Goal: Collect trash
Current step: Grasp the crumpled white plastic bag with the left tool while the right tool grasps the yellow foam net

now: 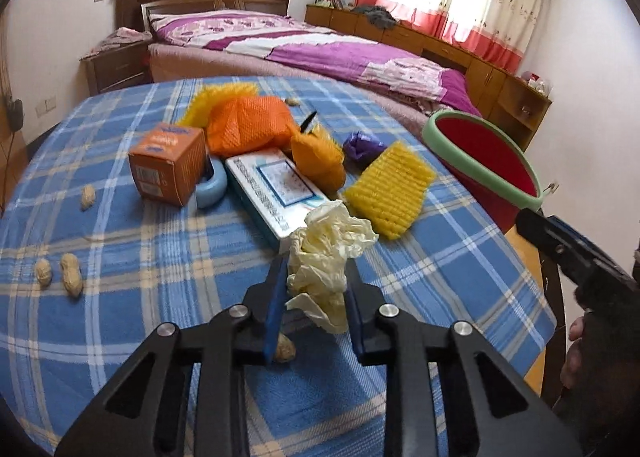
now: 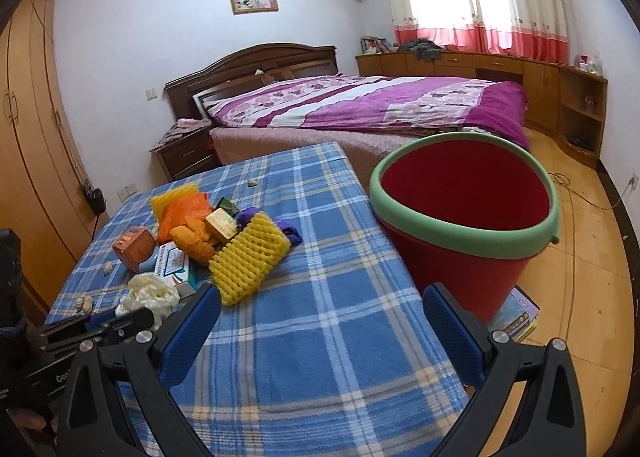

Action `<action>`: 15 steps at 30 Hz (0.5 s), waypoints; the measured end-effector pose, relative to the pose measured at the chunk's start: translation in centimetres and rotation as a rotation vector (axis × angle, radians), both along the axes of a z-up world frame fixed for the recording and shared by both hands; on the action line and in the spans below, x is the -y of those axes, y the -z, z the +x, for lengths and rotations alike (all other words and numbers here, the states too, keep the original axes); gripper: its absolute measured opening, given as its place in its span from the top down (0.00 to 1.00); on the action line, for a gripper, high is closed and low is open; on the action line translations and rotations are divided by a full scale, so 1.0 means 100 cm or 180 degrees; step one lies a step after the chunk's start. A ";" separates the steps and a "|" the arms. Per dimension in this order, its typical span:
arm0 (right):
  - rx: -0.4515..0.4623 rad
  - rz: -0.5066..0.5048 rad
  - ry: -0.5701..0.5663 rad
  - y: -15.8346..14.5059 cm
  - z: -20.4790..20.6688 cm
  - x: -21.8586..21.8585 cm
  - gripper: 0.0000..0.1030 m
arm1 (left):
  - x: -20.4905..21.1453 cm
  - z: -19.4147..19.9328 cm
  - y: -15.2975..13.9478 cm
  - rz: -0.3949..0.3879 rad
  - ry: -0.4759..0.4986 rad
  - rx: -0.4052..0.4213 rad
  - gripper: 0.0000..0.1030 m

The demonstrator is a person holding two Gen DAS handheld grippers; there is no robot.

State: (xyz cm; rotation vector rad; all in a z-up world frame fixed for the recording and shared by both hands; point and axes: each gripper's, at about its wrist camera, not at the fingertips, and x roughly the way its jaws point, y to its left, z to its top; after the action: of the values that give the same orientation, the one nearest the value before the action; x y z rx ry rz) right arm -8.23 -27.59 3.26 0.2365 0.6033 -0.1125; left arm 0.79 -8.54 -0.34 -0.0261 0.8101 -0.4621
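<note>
My left gripper (image 1: 316, 277) is shut on a crumpled cream plastic glove (image 1: 328, 253), held just above the blue plaid tablecloth (image 1: 140, 257); it also shows in the right wrist view (image 2: 148, 295). My right gripper (image 2: 320, 297) is open and empty over the table's right side, also seen in the left wrist view (image 1: 560, 245). A red bucket with a green rim (image 2: 464, 213) stands beside the table's right edge. Trash on the table: yellow foam net (image 2: 248, 257), orange foam nets (image 1: 248, 125), orange box (image 1: 168, 165), white box (image 1: 276, 189), purple wrapper (image 1: 362, 147), peanuts (image 1: 70, 273).
A blue ring-shaped object (image 1: 214, 187) lies beside the orange box. A gold box (image 2: 220, 223) sits in the pile. A bed (image 2: 360, 105) stands behind the table, a wardrobe (image 2: 28, 137) at the left, books (image 2: 516, 313) on the floor by the bucket.
</note>
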 end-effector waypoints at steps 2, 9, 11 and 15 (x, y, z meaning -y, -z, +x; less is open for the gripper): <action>-0.0025 -0.0002 -0.0049 -0.001 0.005 -0.004 0.00 | -0.007 0.000 -0.006 -0.0041 -0.0028 0.0021 0.75; -0.0160 0.0055 -0.0224 -0.002 0.033 -0.019 0.00 | -0.029 0.012 -0.028 -0.0059 -0.0319 0.0217 0.75; -0.0239 0.0039 -0.0271 0.002 0.043 -0.025 0.00 | -0.038 0.019 -0.031 -0.0032 -0.0443 0.0254 0.75; -0.0446 0.0058 -0.0373 0.014 0.065 -0.037 0.00 | -0.059 0.034 -0.032 -0.0151 -0.0645 0.0193 0.75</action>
State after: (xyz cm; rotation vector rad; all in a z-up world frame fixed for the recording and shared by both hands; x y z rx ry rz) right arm -1.76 -23.91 1.88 0.2114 0.7561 -0.0104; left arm 4.20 -2.61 2.82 -0.1365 0.7285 -0.2891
